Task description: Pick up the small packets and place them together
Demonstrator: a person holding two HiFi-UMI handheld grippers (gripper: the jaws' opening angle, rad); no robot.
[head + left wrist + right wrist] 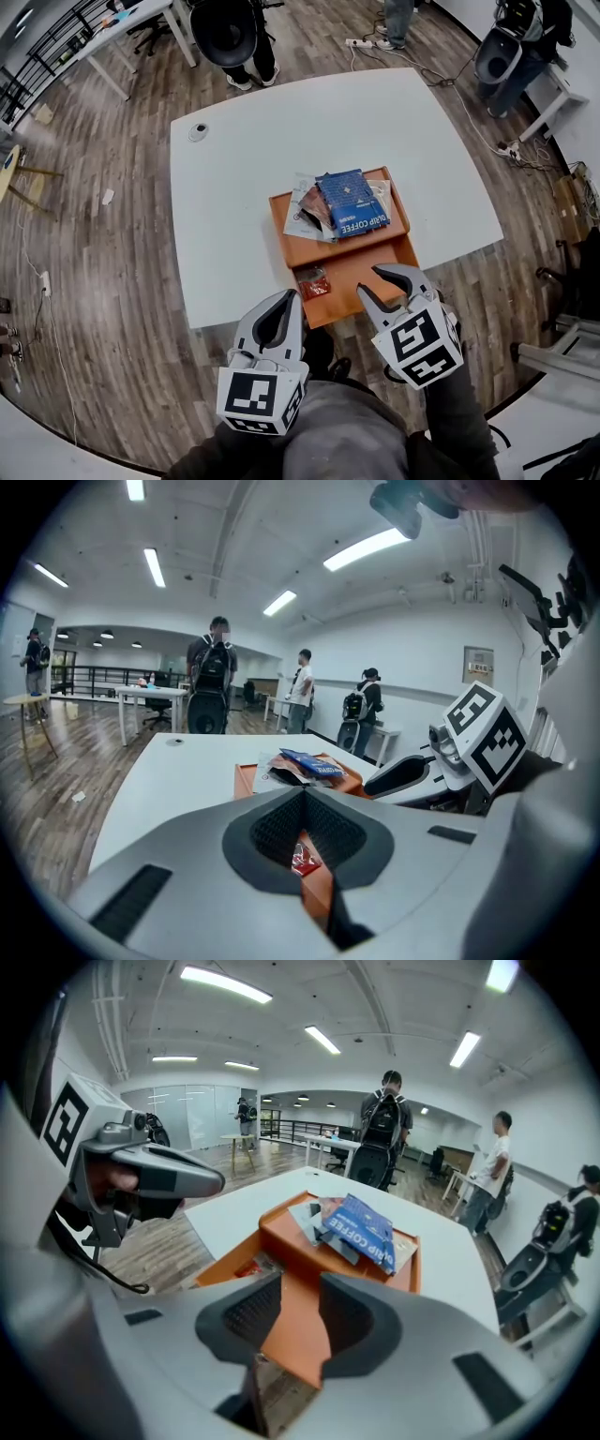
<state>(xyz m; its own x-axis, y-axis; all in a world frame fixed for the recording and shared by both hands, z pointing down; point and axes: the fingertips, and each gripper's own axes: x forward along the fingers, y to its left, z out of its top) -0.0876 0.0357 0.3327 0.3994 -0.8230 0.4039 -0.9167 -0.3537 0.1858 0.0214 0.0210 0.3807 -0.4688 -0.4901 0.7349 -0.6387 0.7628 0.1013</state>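
Approach step, nothing held. Left gripper (292, 294) jaws pressed together; right gripper (368, 279) jaws spread. Likely next: pinch red packet (313, 283), carry to pile (342, 204).

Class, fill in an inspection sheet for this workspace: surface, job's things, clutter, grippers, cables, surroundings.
Surface: white table, carrying the tray.
Job's things: orange tray; packets piled in its far compartment, blue coffee packet on top; one red packet alone in the near compartment.
Clutter: small round object near the table's far left corner.
Grippers: left gripper shut, empty; right gripper open, empty; both near the table's near edge.
Cables: cables and a power strip on the floor beyond the table.
Surroundings: wooden floor, people standing, other desks.
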